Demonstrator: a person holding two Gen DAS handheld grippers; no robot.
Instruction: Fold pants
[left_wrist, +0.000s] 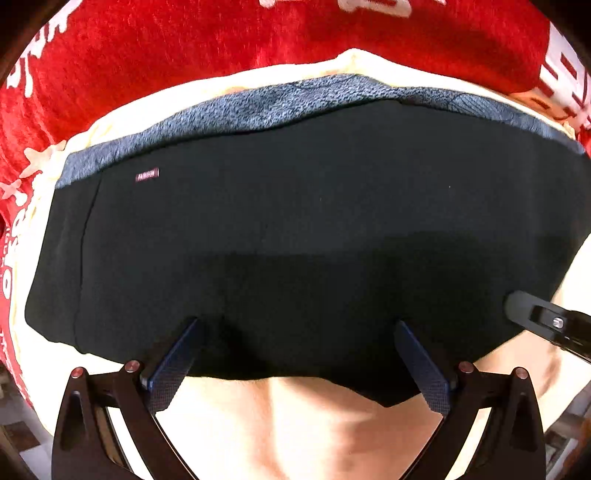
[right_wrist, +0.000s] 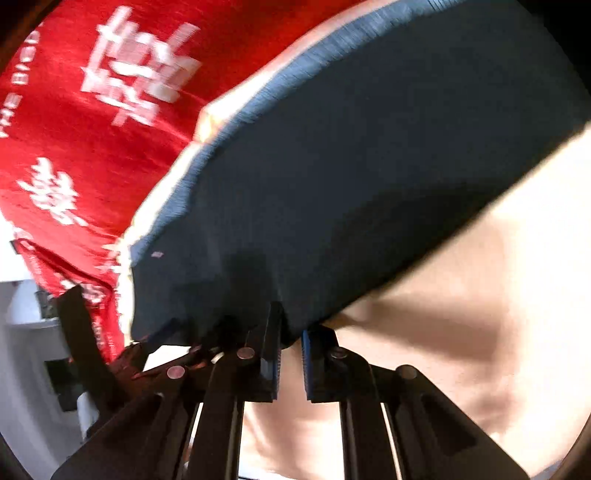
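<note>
Spread wide over the near hem of the black pants (left_wrist: 295, 229), the left tongs (left_wrist: 295, 328) hold nothing, while the right tongs (right_wrist: 290, 332) pinch that hem's corner; judged best: grip both corners level before folding.

Black jaws, seemingly blue-padded fingers (left_wrist: 173, 373)

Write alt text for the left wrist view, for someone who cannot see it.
Folded black pants with a fuzzy blue-grey lining edge lie on a cream sheet over a red printed blanket. The left tongs stand wide open at the pants' near edge, and the tip of the right tongs shows at the right.
</note>
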